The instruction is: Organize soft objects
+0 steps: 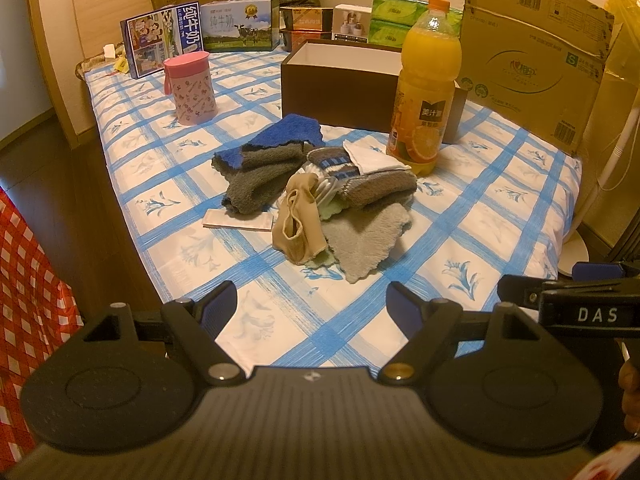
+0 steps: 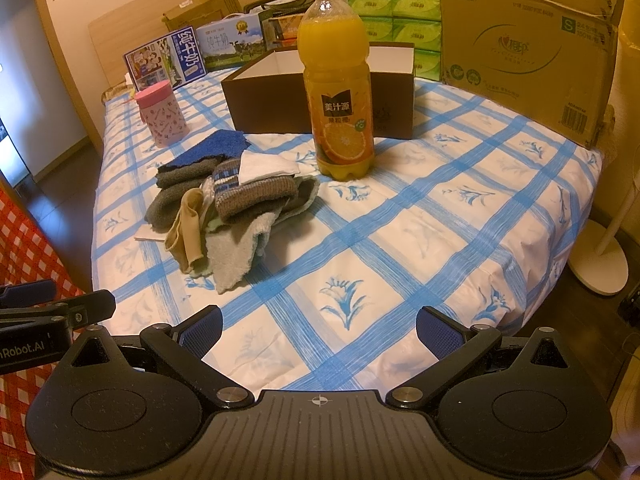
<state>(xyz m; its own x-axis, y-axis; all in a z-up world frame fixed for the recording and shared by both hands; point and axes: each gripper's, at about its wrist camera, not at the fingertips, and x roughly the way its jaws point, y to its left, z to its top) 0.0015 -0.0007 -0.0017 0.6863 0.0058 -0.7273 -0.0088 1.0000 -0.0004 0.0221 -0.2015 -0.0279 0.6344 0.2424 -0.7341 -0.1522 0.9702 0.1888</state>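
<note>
Grippers: you are holding the left gripper (image 1: pixel 310 308) and the right gripper (image 2: pixel 319 330) side by side over the near edge of the table (image 2: pixel 460 216), both with fingers spread wide and gripping nothing.
Soft pile: socks and cloths are lying in one heap (image 1: pixel 316 192) left of centre, well apart from both tools; a blue and grey cloth (image 1: pixel 276 140), a striped knit sock (image 1: pixel 360 176), a beige stocking (image 1: pixel 298 220) and a pale fleece cloth (image 1: pixel 366 236) are overlapping each other.
Likely target: the open brown box (image 1: pixel 340 80) is sitting just behind the heap, probably where the items are going.
Snag risk: because the pieces are tangled, pinching one could be dragging its neighbours along or off the edge.
Bottle risk: the juice bottle (image 2: pixel 338 80) is standing just beside the heap and in front of the box, so a wide swing toward the box could be tipping it.
Paper risk: a white paper card (image 1: pixel 374 156) is resting on the knit sock, and another slip (image 1: pixel 238 220) is poking out under the heap; either may be coming up with the fabric.
Readable text: the bottle label is showing 美汁源; two milk cartons (image 1: pixel 240 26) are reading 纯牛奶; the right tool, seen from the left wrist, is carrying "DAS"; the left tool, seen from the right wrist, is showing "nRobot.AI"; the big cardboard carton (image 1: pixel 536 48) is bearing an "S" and barcodes.
</note>
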